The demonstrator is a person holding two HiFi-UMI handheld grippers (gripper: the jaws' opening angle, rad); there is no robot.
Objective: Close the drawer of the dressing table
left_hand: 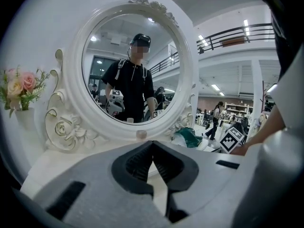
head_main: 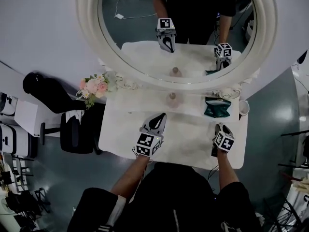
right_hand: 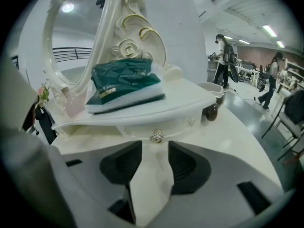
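The white dressing table (head_main: 183, 139) carries a raised shelf (right_hand: 190, 96) at its right, with a green packet (right_hand: 124, 82) on top. Under the shelf is a small drawer front (right_hand: 137, 128) with a metal knob (right_hand: 156, 137); how far the drawer stands out I cannot tell. My right gripper (right_hand: 155, 145) is open, its fingertips on either side of the knob and just short of it, not touching. In the head view the right gripper (head_main: 220, 126) sits below the packet (head_main: 217, 107). My left gripper (head_main: 161, 116) hovers over the tabletop's middle, shut and empty, as the left gripper (left_hand: 152, 144) view confirms.
A big round mirror (head_main: 178, 33) in an ornate white frame rises behind the table. A vase of pink flowers (head_main: 94, 87) stands at the back left, a small bottle (head_main: 172, 96) in the centre and a white cup (head_main: 244, 108) at the right. A black chair (head_main: 77, 129) is left of the table.
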